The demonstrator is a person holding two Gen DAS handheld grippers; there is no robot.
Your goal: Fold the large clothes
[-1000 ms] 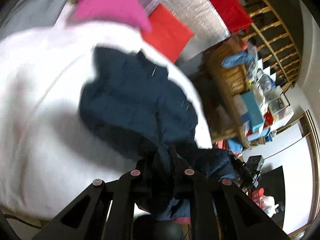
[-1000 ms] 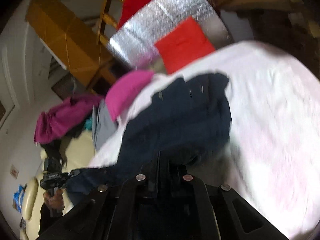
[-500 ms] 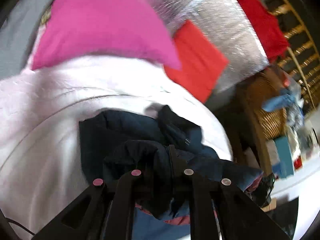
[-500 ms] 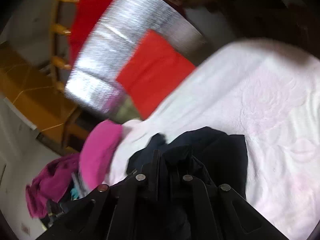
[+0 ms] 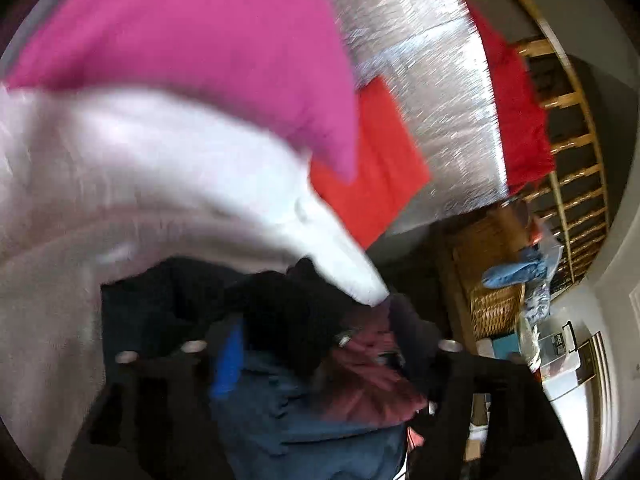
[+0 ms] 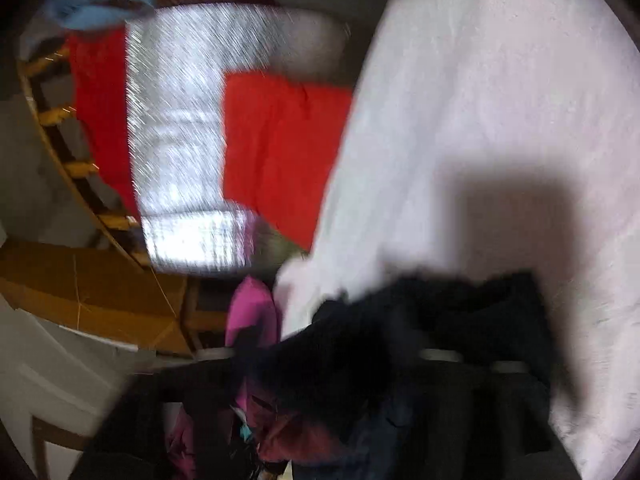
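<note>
Both views blurred. Dark navy garment point(image 5: 280, 312) bunched at white bed point(image 5: 140, 184) edge, draped over left tool point(image 5: 320, 360) and right tool point(image 6: 352, 364). My grip state: can't tell, cloth hides fingers. Advice: keep edges level, lay flat clear of pink pillow point(image 5: 192, 40).

Home bedroom: bed with pale pink bedspread point(image 6: 500, 100), magenta pillow point(image 5: 192, 36), red cloth point(image 6: 280, 148), wooden railing point(image 5: 576, 168), wicker basket point(image 5: 496, 304), wooden cabinet point(image 6: 88, 292).
</note>
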